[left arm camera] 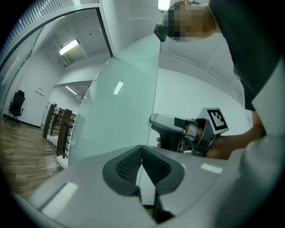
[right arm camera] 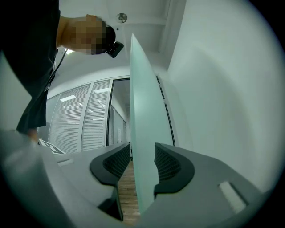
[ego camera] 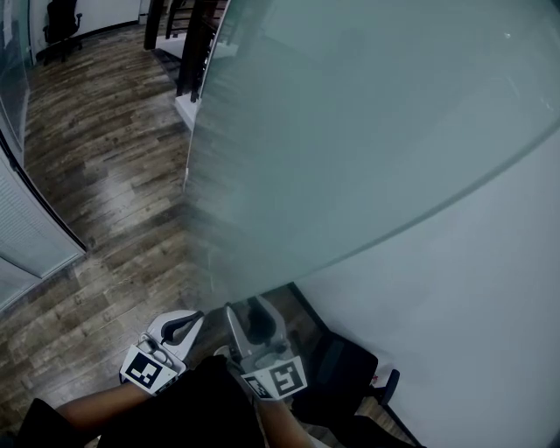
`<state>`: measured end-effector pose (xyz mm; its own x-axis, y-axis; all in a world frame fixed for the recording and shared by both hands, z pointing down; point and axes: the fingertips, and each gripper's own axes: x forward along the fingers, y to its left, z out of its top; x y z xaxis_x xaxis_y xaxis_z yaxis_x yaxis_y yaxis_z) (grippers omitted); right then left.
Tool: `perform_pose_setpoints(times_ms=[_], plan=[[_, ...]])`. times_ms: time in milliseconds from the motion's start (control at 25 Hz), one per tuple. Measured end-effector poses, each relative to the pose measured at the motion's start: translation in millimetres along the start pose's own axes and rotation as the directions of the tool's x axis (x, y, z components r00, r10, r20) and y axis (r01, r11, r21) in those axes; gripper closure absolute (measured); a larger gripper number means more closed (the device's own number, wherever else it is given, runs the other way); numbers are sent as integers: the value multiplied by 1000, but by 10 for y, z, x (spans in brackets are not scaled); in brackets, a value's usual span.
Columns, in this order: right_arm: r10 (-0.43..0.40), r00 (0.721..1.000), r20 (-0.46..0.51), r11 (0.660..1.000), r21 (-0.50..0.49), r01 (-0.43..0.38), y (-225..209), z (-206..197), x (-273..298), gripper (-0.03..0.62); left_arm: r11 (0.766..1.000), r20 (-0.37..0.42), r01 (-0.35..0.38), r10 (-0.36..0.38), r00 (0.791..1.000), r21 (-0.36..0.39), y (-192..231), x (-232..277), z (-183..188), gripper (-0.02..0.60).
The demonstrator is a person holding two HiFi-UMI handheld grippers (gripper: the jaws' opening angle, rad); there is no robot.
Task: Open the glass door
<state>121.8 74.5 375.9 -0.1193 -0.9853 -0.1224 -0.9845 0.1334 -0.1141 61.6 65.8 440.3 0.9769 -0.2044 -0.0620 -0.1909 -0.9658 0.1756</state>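
Right gripper (right arm camera: 142,153): jaws spread wide. The frosted glass door (right arm camera: 143,111) stands upright w/ its edge btwn the pads, neither pad pressing it. Left gripper (left arm camera: 142,150): pads pressed together at the tips, nothing pinched, aimed at the door edge. We see black-and-white square markers on each gripper's cube (ego camera: 278,379), no readable text. Both grippers are held low & roughly level, side by side, above wood floor (ego camera: 105,175), w/ a white wall (ego camera: 490,297) at right.

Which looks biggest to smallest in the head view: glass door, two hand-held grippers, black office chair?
1. glass door, by far.
2. left hand-held gripper and right hand-held gripper: about alike, not ranked.
3. office chair: smallest here, but it stands far from the camera.
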Motion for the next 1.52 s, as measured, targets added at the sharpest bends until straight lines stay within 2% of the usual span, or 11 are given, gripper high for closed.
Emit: perform_pose_setpoints(times_ms=[120,200,280,520,760,920,1080,1400,1520], plan=[[26,998,-58,999,-46,-29,5,-7,102,443,1000,-5,3,-3,1000,9,-60,90,-61,578],[34,995,-97,996,-79,-42,-36,-30,116,497,1000,-7,13,-13,1000,15,-129,174,-89,546],[29,993,-112,994,-103,-41,-87,-26,97,500,1000,-3,18,-18,1000,23,-166,255,-84,538],[9,993,-116,994,-108,-22,-268,-16,39,508,1000,-3,3,-3,1000,-6,-185,462,-161,538],[11,994,-113,995,-102,-22,-419,-52,33,513,1000,22,12,-12,1000,1,-226,638,-148,540],[-6,994,-106,995,-99,-4,-502,12,-64,516,1000,30,12,-11,999,-9,-317,680,-103,566],[-18,996,-93,996,-88,10,-707,49,-161,519,1000,57,-7,8,998,-18,-385,816,-135,580],[7,995,-101,997,-78,-15,-1104,123,-236,522,996,20,-79,80,997,-48,-454,1070,-298,580],[12,991,-136,997,-68,-22,-1396,113,-278,523,990,9,-93,94,996,-108,-594,1359,-357,580]])
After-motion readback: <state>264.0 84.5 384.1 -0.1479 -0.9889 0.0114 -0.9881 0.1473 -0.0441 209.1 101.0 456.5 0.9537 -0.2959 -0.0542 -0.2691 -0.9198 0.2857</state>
